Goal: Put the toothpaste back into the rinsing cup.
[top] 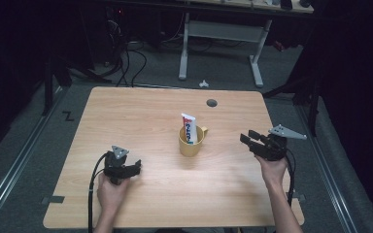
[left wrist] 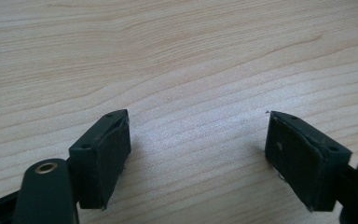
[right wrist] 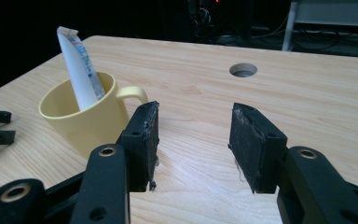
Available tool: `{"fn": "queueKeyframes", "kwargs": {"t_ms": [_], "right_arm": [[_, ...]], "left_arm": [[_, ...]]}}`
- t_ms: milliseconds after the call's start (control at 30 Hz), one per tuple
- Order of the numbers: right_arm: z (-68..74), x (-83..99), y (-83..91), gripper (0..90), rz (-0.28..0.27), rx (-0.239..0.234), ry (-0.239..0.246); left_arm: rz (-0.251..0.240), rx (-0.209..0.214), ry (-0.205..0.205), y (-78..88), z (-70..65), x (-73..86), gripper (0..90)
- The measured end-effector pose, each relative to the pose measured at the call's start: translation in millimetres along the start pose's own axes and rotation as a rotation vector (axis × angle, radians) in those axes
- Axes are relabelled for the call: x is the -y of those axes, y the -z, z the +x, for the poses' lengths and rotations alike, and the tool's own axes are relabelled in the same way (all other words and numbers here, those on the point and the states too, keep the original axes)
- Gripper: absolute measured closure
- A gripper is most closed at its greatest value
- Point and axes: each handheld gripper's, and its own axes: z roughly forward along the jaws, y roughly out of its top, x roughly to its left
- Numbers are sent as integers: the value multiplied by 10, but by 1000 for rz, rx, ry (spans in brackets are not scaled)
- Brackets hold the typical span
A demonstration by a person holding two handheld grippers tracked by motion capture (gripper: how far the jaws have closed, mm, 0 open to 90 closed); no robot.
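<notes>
A yellow mug (top: pixel 192 141) stands upright near the middle of the wooden counter (top: pixel 141 116), its handle turned toward the far right corner. A white toothpaste tube (top: pixel 189 127) stands inside the mug, leaning against its rim, with the crimped end up above the lip. In the right gripper view the mug (right wrist: pixel 86 116) sits just left of the jaws, and the tube (right wrist: pixel 80 67) tilts toward the left; whether its cap rests on the mug's bottom is hidden.

The right tongs (top: pixel 248 137) hover to the right of the mug, apart from it, jaws released with bare counter between them (right wrist: pixel 193 144). The left tongs (top: pixel 137 168) sit low over the counter near the front left, well apart from the mug, jaws spread wide and grasping nothing (left wrist: pixel 198 149). A round hole (top: pixel 211 103) lies in the counter beyond the mug.
</notes>
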Motion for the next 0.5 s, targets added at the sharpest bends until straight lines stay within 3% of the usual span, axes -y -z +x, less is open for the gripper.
{"fn": "queueKeyframes", "kwargs": {"t_ms": [500], "right_arm": [[-91, 159, -7, 523, 28, 36, -13]], "left_arm": [[0, 0, 0, 0, 0, 0, 226]]}}
